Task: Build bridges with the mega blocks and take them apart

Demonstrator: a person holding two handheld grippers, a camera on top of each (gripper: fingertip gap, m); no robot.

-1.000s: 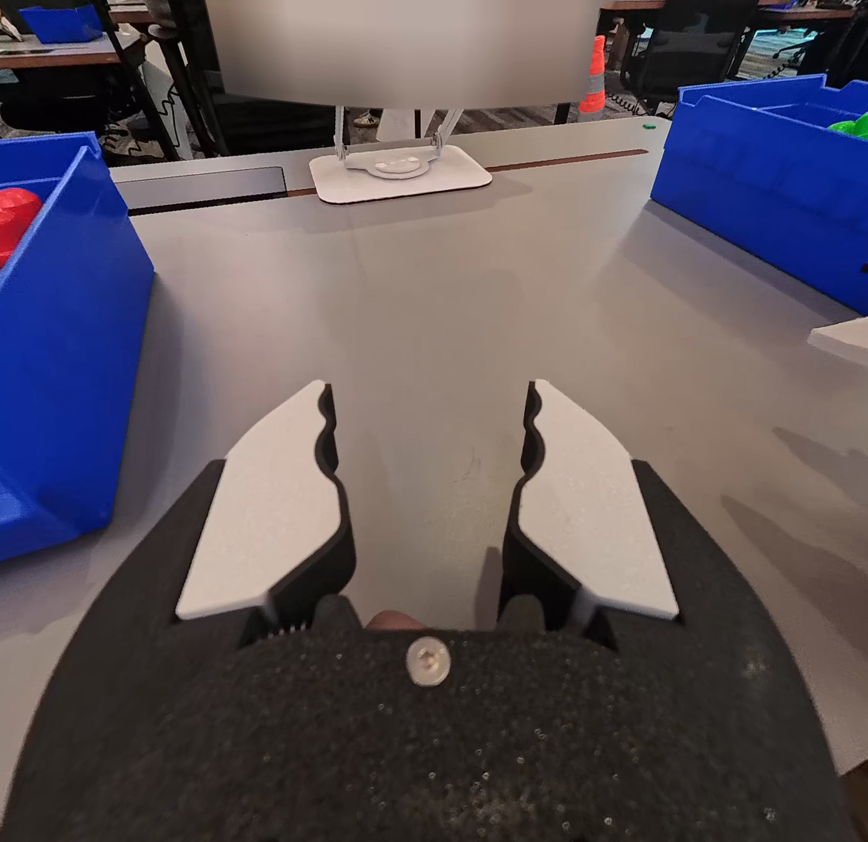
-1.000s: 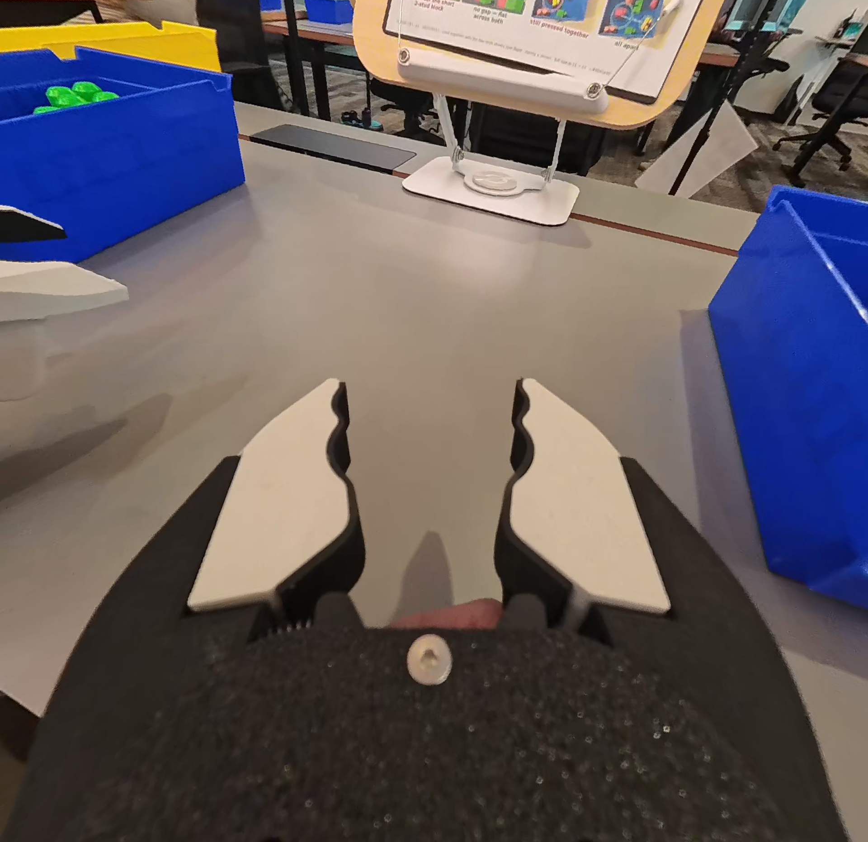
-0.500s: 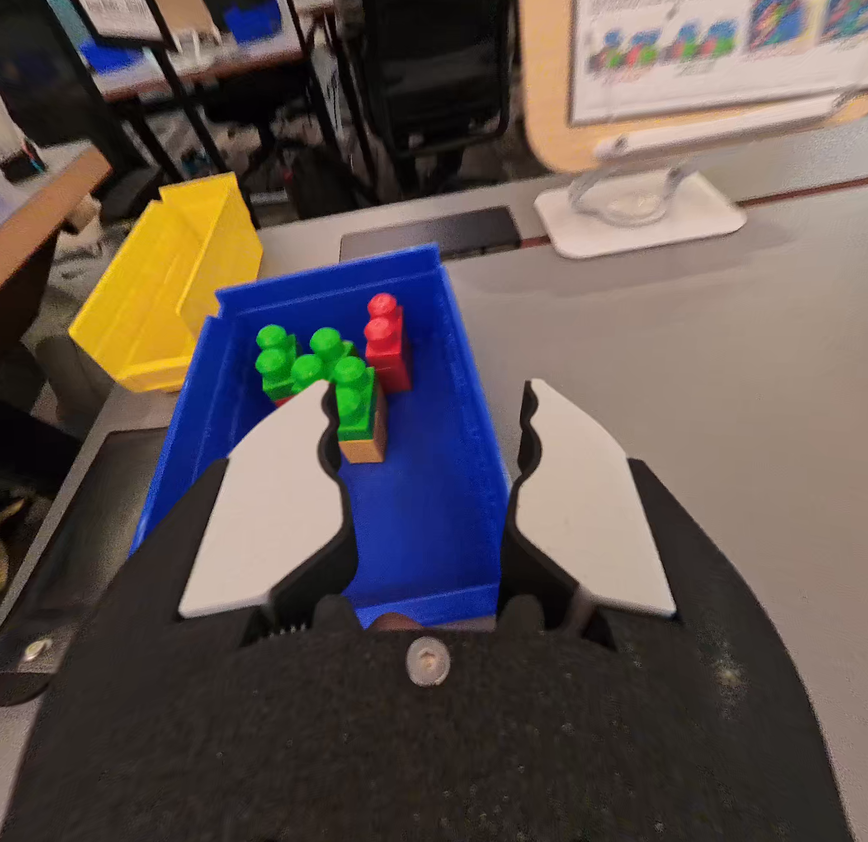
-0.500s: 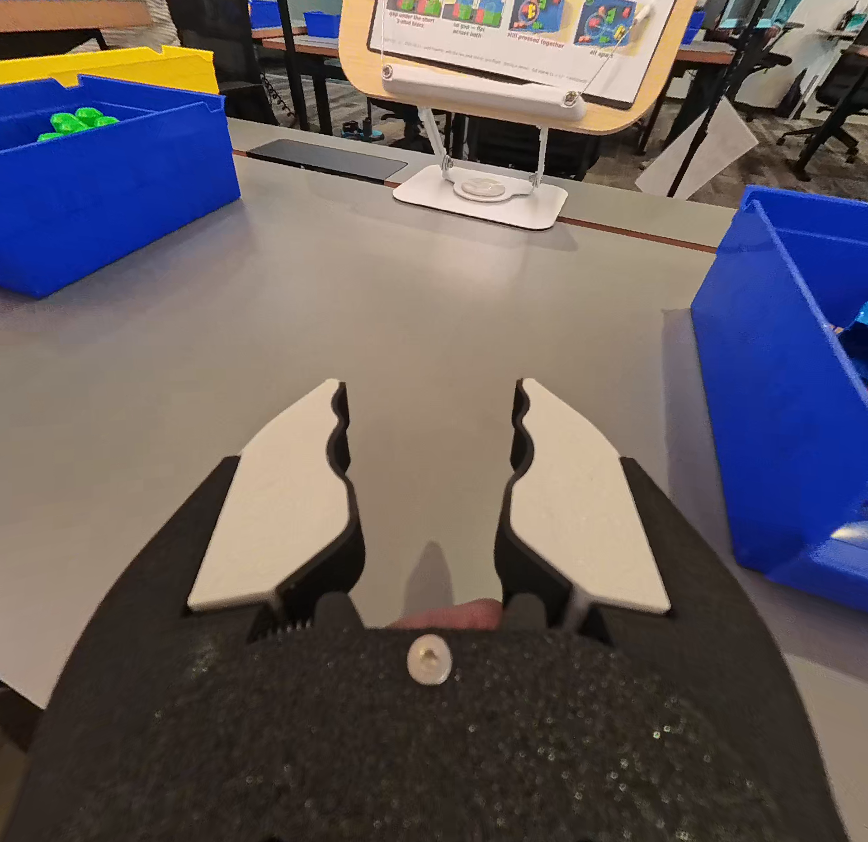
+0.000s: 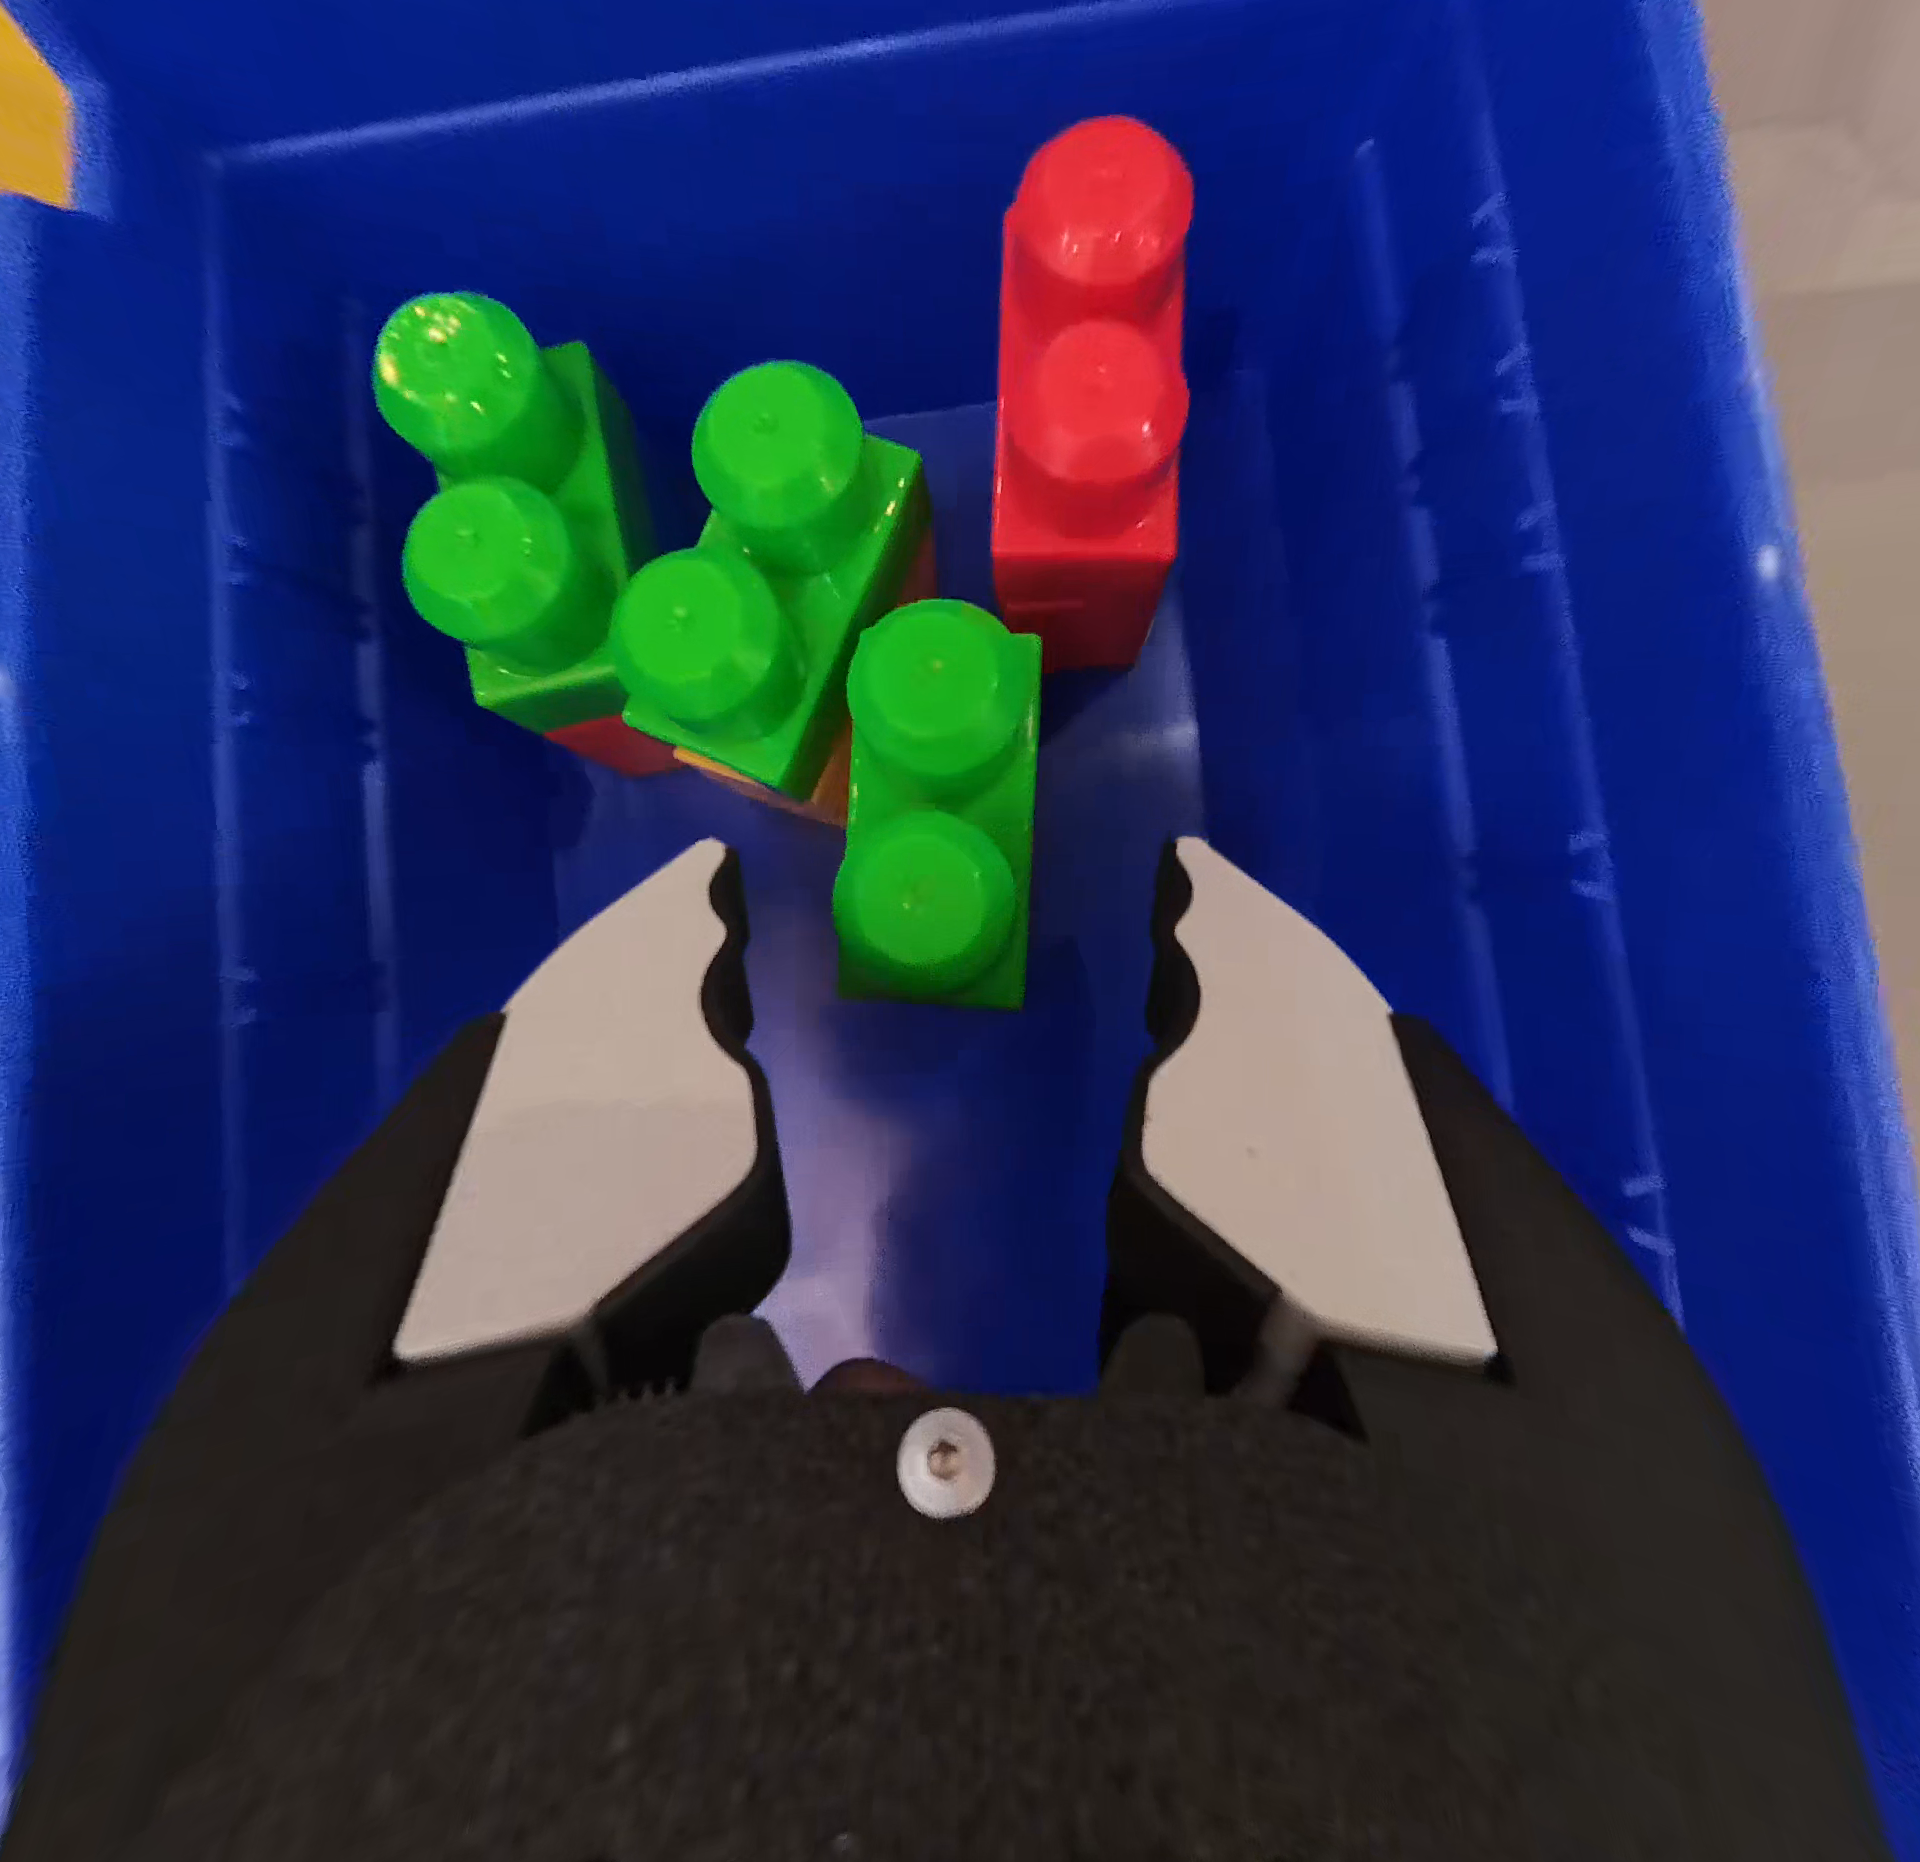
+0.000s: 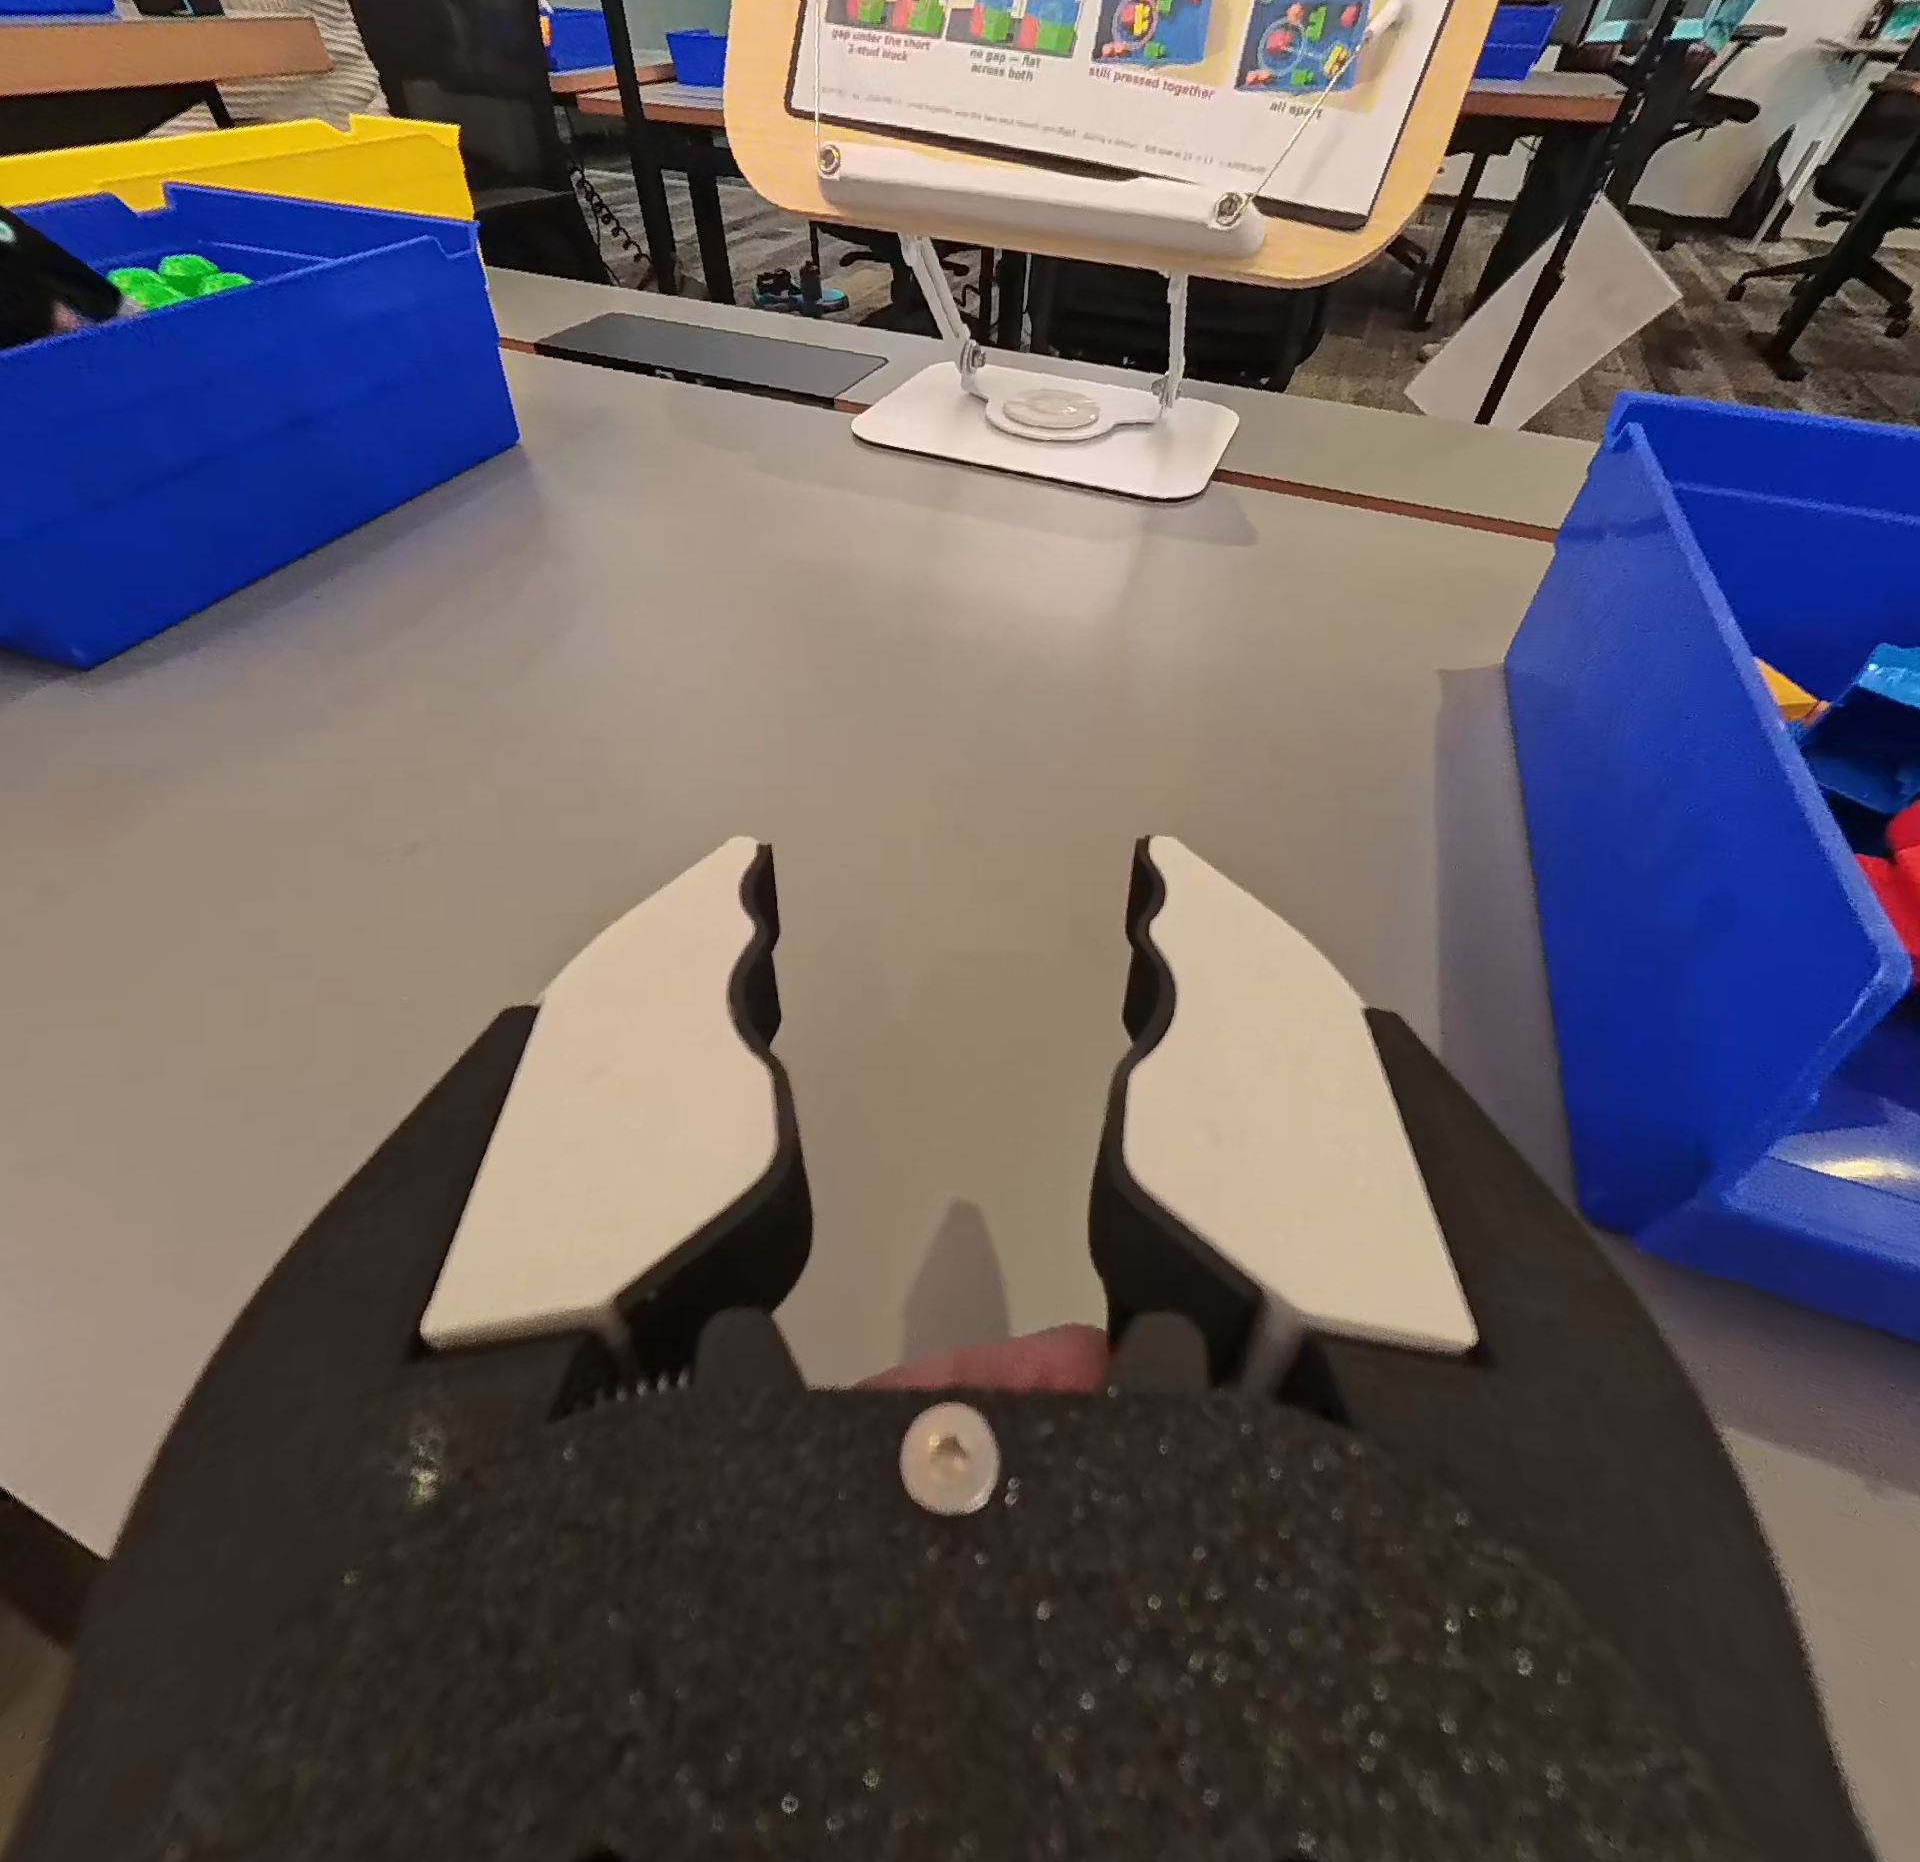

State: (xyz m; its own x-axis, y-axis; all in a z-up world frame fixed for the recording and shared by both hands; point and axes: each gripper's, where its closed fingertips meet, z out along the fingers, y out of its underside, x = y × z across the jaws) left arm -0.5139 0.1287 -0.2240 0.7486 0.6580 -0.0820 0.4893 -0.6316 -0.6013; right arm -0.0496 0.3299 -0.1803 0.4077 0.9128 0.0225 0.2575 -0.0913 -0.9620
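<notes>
Reaching into the blue bin [image 5: 1558, 565], the left claw [image 5: 951, 856] is spread and empty, its tips just short of the nearest green block [image 5: 935, 804] at frame centre. The right claw [image 6: 951, 856], also spread, holds nothing over the bare desk [image 6: 727, 669]; no bridge is begun.

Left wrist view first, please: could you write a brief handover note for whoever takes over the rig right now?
Left gripper: jaws open, empty, lowered into the left blue bin, just short of the nearest green block.
Right gripper: jaws open, empty, above the bare grey table.
Blocks: three green and one red block stand in the left bin; two greens sit on other blocks. More pieces lie in the right blue bin.
Done: nothing built on the table.
Left: pick blocks, build the bridges, then take them apart.
</notes>
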